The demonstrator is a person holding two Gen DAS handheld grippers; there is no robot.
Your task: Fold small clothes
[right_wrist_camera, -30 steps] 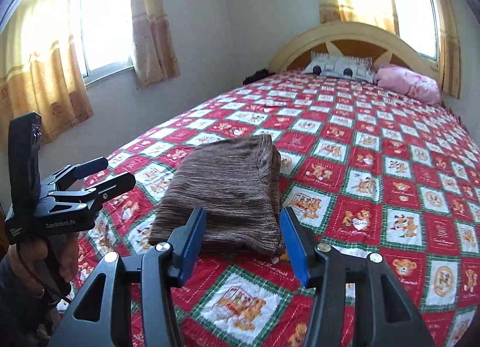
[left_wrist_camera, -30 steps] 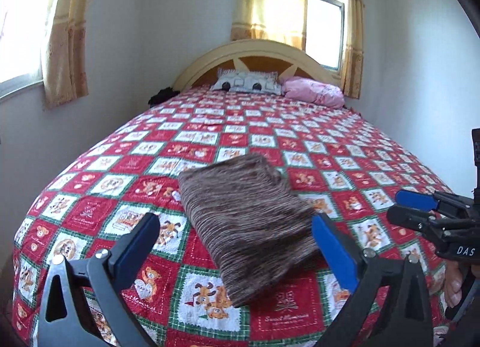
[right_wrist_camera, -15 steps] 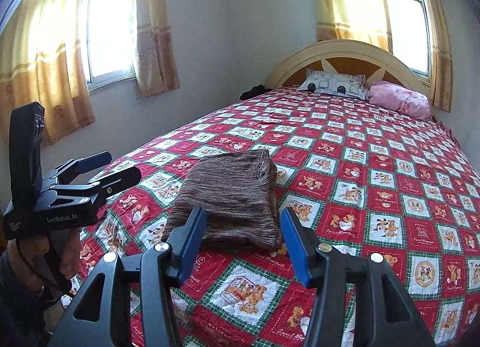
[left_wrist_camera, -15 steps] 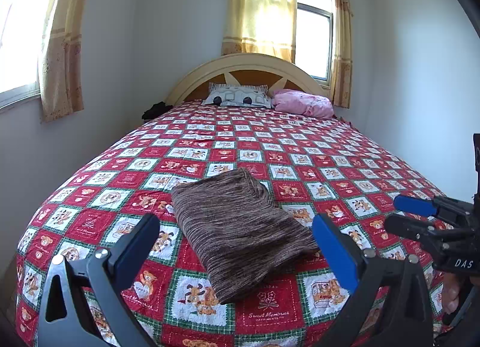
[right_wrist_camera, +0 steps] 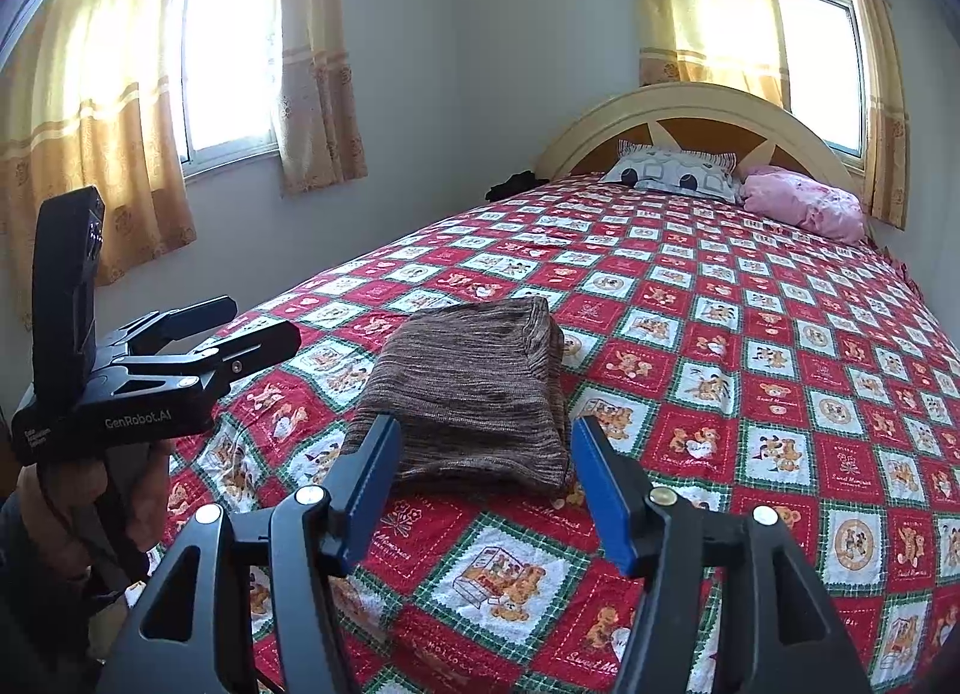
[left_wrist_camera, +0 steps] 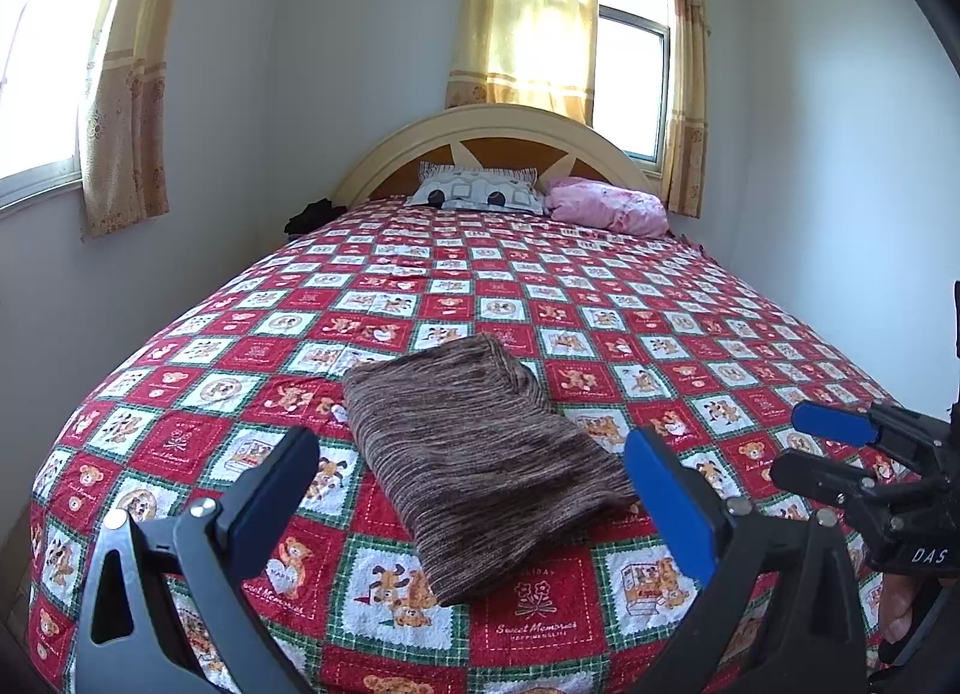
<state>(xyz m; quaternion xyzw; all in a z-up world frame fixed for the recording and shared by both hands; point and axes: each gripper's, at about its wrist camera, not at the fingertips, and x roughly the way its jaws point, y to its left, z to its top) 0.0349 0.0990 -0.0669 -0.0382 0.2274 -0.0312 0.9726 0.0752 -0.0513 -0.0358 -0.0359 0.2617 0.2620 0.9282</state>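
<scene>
One folded brown knit garment (left_wrist_camera: 480, 454) lies flat on a bed (left_wrist_camera: 690, 334), on the near half of its red-and-white patchwork bedspread (right_wrist_camera: 780, 394) printed with teddy bears, well apart from the pillows at the head end. Its layered fold edges face the right side of the bed, and nothing touches it.

Nearest the garment, the left hand-held gripper (left_wrist_camera: 474, 490) hangs just short of its near edge with both blue pads spread wide, one to each side of the cloth, grasping nothing. The right hand-held gripper (right_wrist_camera: 486, 484) also hovers off the garment's near edge; its jaws have just been opening and stand apart, with nothing between the pads. In the right wrist view a person's hand (right_wrist_camera: 90, 490) grips the handle of the left tool, off the garment's left side.

Beyond the garment, at the far end of the bed, a grey patterned pillow (left_wrist_camera: 480, 193) and a pink pillow (left_wrist_camera: 612, 205) rest against an arched cream headboard (left_wrist_camera: 498, 124). A dark bundle (left_wrist_camera: 315, 214) sits at the bedspread's far left corner. Yellow curtains (right_wrist_camera: 312, 64) hang over bright windows behind and to the left of the bed.
</scene>
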